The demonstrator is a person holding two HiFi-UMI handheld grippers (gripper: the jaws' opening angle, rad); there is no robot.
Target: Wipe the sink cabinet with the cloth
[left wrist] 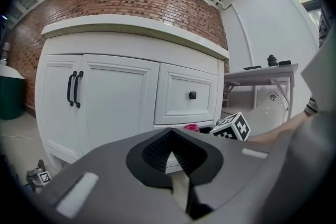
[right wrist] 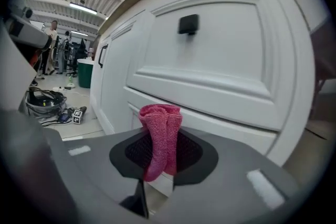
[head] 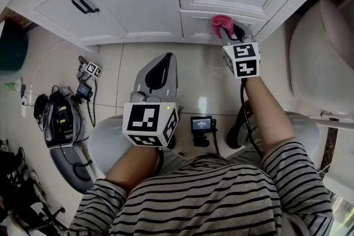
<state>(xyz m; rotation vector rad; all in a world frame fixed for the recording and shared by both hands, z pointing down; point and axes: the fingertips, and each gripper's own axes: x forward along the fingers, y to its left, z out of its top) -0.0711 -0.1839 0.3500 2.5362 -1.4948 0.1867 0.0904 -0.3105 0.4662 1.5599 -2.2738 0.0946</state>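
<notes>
Left gripper (head: 159,66): jaws together with nothing between them, held over the floor tiles, apart from the cabinet.
Sink cabinet (head: 138,3): white panelled doors and drawers with black handles.
Cloth (head: 221,23): pink, knit-textured, bunched into an upright fold at the lower drawer front.
Right gripper (head: 232,36): clamped on the cloth, whose top pokes out past the jaws.

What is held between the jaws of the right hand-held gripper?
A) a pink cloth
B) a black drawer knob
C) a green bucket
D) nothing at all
A: in the right gripper view the pink cloth stands pinched between the jaws of the right hand-held gripper, close in front of the white cabinet.
</notes>
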